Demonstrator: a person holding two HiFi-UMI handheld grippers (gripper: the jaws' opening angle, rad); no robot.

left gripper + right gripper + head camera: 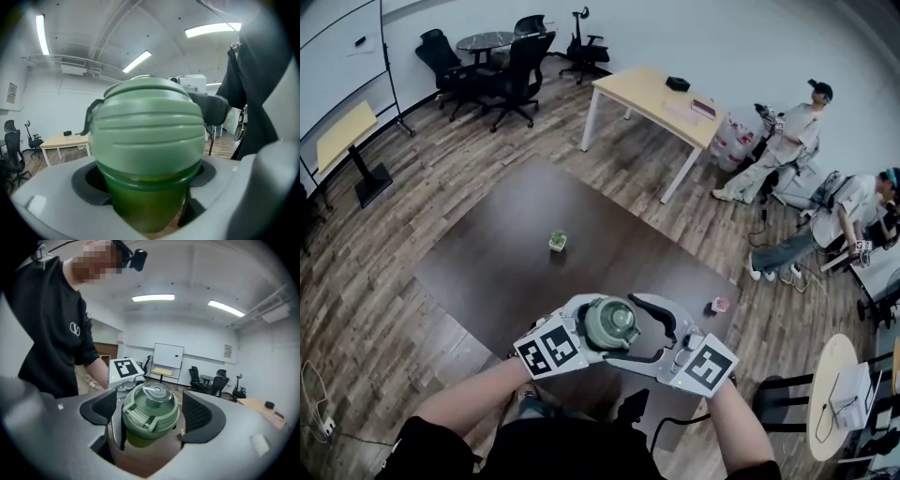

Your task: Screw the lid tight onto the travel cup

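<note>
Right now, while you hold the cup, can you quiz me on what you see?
1. True or false: the lid sits on the cup.
2. Which gripper grips the cup's body?
3. How many small things lie on the table?

Key: 1 true. 2 the left gripper. 3 two, a green one and a pink one.
</note>
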